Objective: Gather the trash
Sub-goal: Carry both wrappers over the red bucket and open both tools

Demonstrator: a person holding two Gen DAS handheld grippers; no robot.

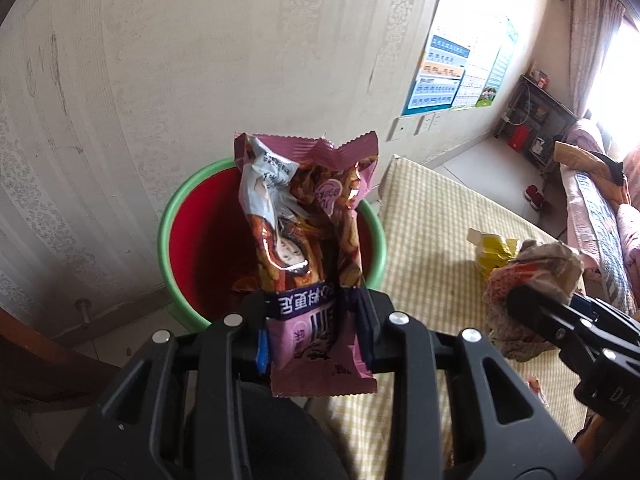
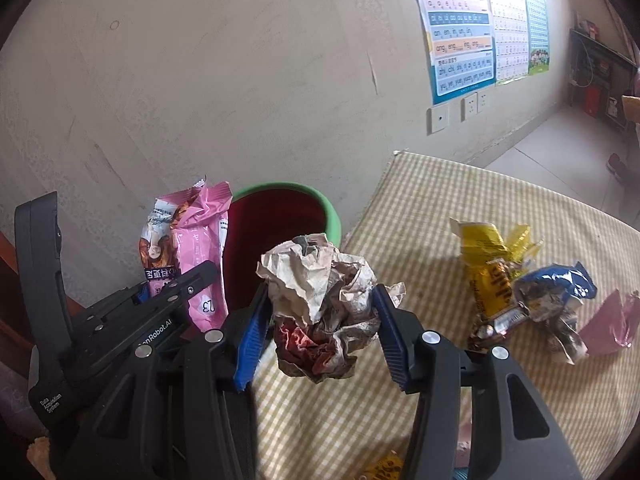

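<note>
My left gripper (image 1: 316,332) is shut on a pink snack wrapper (image 1: 304,216), which stands up over the mouth of a red bin with a green rim (image 1: 176,216). In the right wrist view the same wrapper (image 2: 188,248) hangs left of the bin (image 2: 332,216). My right gripper (image 2: 320,320) is shut on a crumpled paper ball (image 2: 320,288), held above the table's left edge close to the bin. The paper ball (image 1: 536,264) also shows at the right of the left wrist view.
A table with a yellow checked cloth (image 2: 440,200) holds a yellow wrapper (image 2: 488,272), a blue and silver wrapper (image 2: 556,296) and a pink scrap (image 2: 608,328). A papered wall (image 2: 200,80) with posters stands behind the bin. A sofa (image 1: 600,216) lies far right.
</note>
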